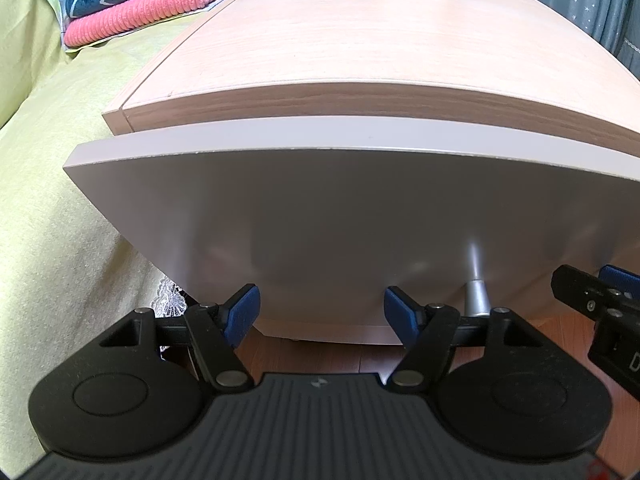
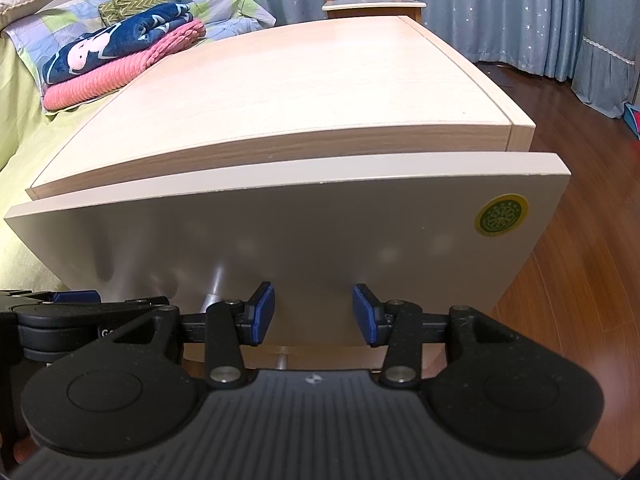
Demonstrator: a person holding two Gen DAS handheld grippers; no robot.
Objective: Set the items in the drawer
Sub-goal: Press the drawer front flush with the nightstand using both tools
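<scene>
1. Currently facing the drawer front, seemingly ajar beneath the nightstand top; interior hidden.
2. Left gripper spread, empty; right gripper likewise released, holding nothing.
3. No items visible near either gripper.
4. Handle offset between both: risks missing it, colliding, or skidding off the glossy front.

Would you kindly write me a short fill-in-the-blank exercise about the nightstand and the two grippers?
1. Both the left gripper and the right gripper have their jaws ____.
2. The round sticker on the drawer front is ____ and yellow.
3. The folded blue blanket lies on a ____ one.
4. The metal ____ sticks out of the drawer front.

Missing words: open; green; pink; handle
</scene>
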